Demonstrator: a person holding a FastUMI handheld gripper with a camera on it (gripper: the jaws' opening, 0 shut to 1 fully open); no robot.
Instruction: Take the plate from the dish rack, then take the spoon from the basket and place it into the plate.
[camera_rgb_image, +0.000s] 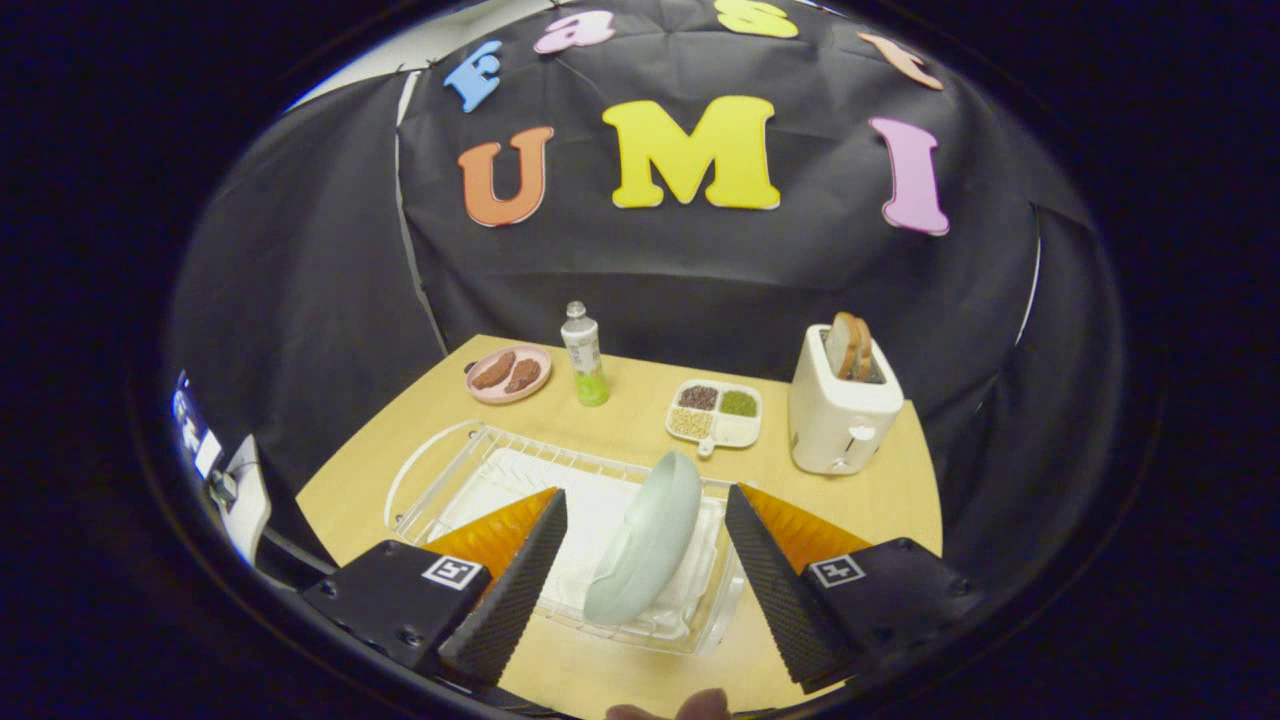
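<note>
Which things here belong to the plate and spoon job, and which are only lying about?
For the job:
- plate, standing on edge in the dish rack
- gripper, open, fingers either side of the plate

Lying about:
- toaster with bread
- bottle
- pink dish of food
- divided tray

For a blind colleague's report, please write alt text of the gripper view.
The gripper is open, its fingers on either side of a pale green plate standing on edge in a white wire dish rack on a wooden table. Beyond stand a toaster with bread, a bottle and a pink plate.
</note>
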